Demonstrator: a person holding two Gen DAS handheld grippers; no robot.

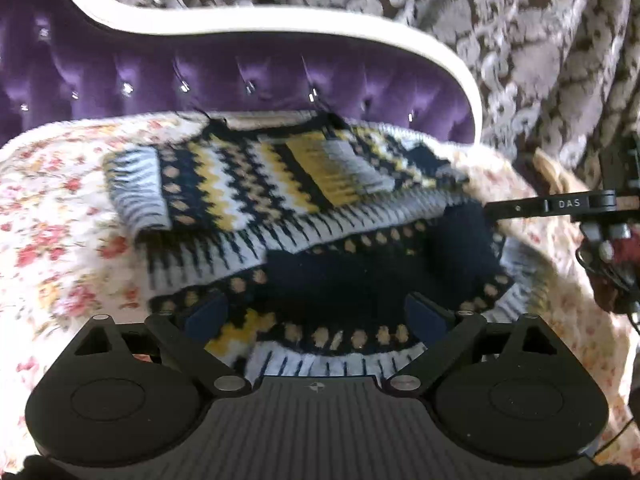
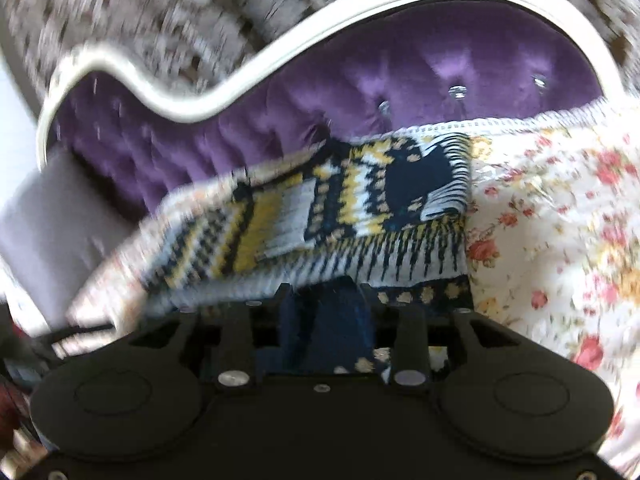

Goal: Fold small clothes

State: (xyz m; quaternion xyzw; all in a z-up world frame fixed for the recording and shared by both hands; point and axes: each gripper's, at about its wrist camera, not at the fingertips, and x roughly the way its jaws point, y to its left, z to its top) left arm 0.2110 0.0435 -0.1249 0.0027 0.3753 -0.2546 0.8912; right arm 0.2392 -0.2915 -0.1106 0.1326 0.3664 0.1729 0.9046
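Note:
A small knit sweater (image 1: 288,184), patterned in navy, yellow, white and tan dots, lies partly folded on a floral bedspread (image 1: 60,208). A sleeve with a striped cuff (image 1: 138,188) lies across its body. My left gripper (image 1: 316,312) hovers open over the near hem, with nothing pinched between its blue pads. In the right wrist view the sweater (image 2: 320,216) is blurred. My right gripper (image 2: 324,312) stands partly open at the sweater's edge, with navy knit between its jaws. One of its black fingers (image 1: 520,207) reaches the sweater's right side in the left wrist view.
A purple tufted headboard (image 1: 240,76) with a white curved frame (image 1: 280,20) stands right behind the sweater. Grey-brown patterned fabric (image 1: 520,40) hangs beyond it. The floral bedspread (image 2: 560,220) extends to both sides. A hand (image 1: 612,256) holds the right gripper at the right edge.

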